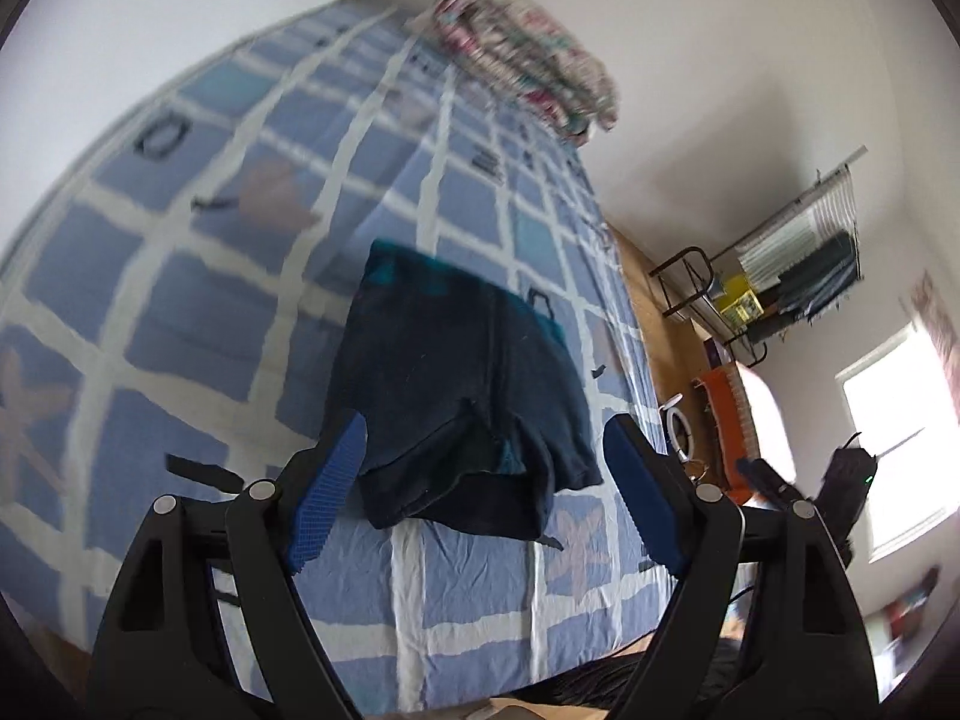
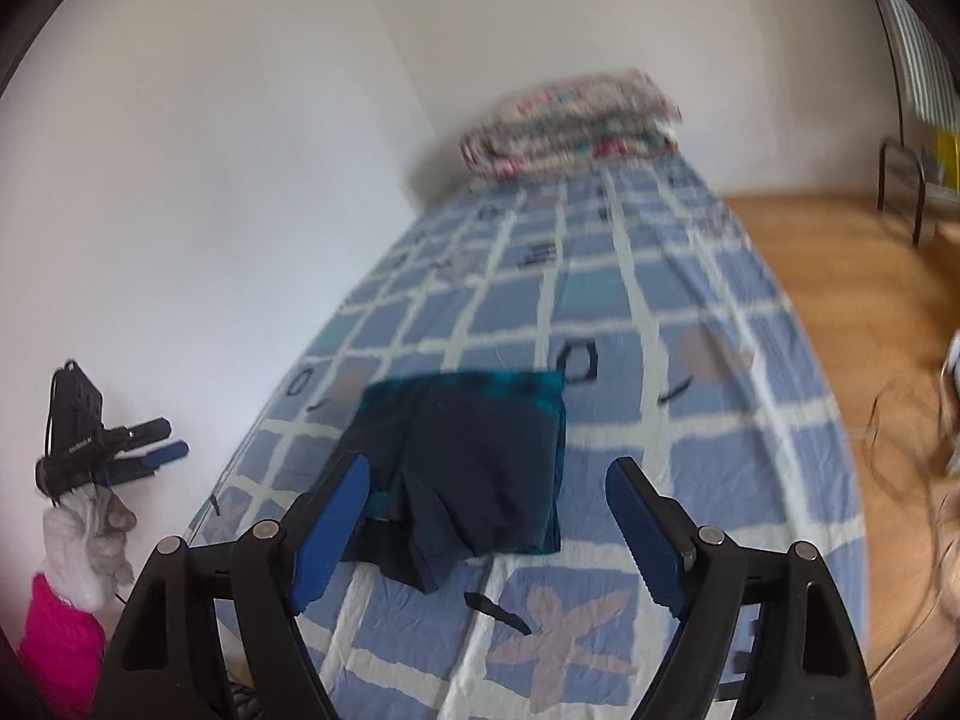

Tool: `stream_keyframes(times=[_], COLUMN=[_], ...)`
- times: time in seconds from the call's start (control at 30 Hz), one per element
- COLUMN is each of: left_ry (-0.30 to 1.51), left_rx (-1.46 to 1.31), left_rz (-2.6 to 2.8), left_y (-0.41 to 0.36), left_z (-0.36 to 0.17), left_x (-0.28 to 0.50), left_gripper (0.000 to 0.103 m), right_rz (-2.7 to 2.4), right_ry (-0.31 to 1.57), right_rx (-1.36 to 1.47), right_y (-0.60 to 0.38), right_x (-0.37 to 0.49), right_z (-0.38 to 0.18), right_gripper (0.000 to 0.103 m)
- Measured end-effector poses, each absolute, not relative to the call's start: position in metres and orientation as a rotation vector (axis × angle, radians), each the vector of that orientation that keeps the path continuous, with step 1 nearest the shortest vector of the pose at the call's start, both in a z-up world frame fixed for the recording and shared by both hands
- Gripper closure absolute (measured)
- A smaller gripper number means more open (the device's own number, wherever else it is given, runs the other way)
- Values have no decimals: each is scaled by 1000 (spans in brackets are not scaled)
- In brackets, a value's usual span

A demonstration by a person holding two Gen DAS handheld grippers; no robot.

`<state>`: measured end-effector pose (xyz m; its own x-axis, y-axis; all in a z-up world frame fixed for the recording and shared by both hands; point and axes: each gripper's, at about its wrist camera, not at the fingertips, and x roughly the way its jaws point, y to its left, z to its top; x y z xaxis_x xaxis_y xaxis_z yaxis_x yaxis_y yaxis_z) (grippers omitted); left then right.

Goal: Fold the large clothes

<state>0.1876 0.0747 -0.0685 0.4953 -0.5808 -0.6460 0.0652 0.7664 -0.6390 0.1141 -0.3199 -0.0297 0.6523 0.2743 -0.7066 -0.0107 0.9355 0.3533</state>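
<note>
A dark navy garment (image 2: 474,474), teal along its far edge, lies folded into a compact block at the centre of the frame on the blue checked bedsheet (image 2: 690,420). The left gripper (image 1: 483,486) and right gripper (image 2: 489,516) both hang over its near edge with jaws wide apart and empty. The fold looks nearly finished; a further fold would call for pinching the near edge, though motion blur hides the layers and the kind of garment.
</note>
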Motion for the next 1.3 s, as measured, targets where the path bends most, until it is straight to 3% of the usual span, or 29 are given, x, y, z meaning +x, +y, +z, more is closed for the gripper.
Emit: stream_keyframes(times=[0.2,0.5,1.03,1.1,1.17,1.3], left_ry=[1095,1222,1296,1296,1304,1292], left_rx=[-749,-901,-854,-831,-841,-761], left_rz=[-398,-384,-351,-356,-398,-391], left_y=[81,83,63,59,51,40], left_z=[-149,-222,-254,-252,-252,-248], left_x=[237,283,298,298,297,303], left_gripper=[20,20,23,27,48,48], right_rz=[176,222,315,321,321,324], right_ry=[1024,1135,1187,1189,1193,1199], right_rx=[467,658,807,796,771,768], right_y=[-333,-354,-342,-335,-331,-331], right_x=[167,199,233,238,239,238], right_z=[-118,-179,-232,-233,-232,-232], right_gripper=[22,23,29,31,31,36])
